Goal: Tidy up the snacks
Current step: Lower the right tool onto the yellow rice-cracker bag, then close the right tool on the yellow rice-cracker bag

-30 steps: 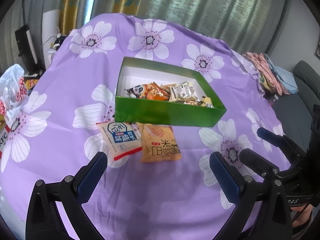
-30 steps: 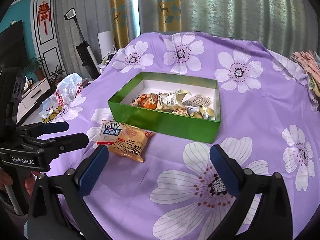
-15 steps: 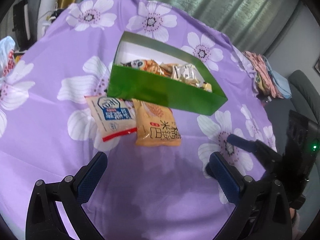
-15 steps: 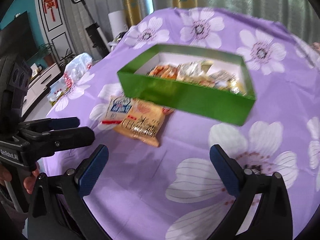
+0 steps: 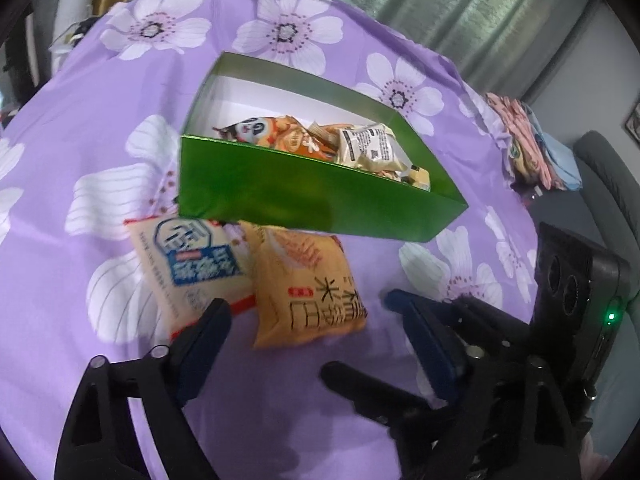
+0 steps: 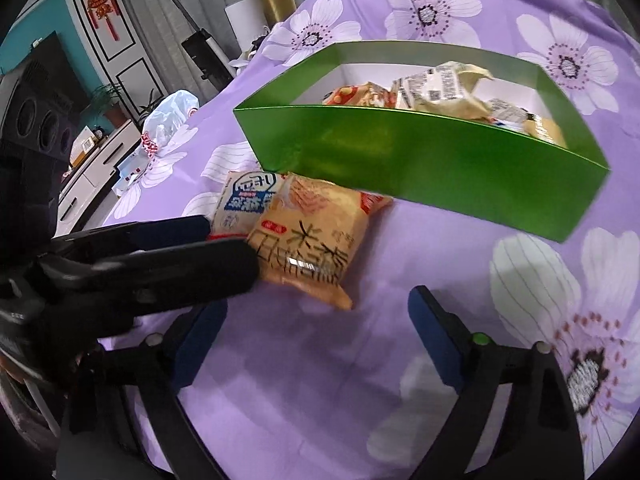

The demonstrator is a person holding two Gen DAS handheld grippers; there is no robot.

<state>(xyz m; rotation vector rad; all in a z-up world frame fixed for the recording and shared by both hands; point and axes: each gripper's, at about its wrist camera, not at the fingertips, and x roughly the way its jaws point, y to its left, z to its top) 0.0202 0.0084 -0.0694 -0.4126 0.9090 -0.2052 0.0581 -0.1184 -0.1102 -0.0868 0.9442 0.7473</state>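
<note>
Two loose snack packs lie on the cloth against the near wall of a green box (image 5: 312, 200) (image 6: 420, 160) that holds several snacks. One is a white and blue pack (image 5: 188, 268) (image 6: 248, 204), the other an orange pack (image 5: 308, 288) (image 6: 316, 240). My left gripper (image 5: 306, 304) hangs low over their near edges, its jaws closing, the orange pack's lower edge between the fingertips, pads not pressing. My right gripper (image 6: 316, 300) is closing too, with only cloth between its pads and the orange pack's corner just beyond. The two grippers cross each other closely.
A purple cloth with white flowers (image 5: 80, 140) covers the table. A plastic bag (image 6: 168, 120) lies at the table's left edge and folded cloths (image 5: 532, 152) at its right. An upright vacuum cleaner (image 6: 200, 52) and a low cabinet (image 6: 96, 160) stand beyond.
Both grippers have sunk toward the two loose packs and drawn close to each other. The jaws of both stand narrower than before. The packs and box have not moved.
</note>
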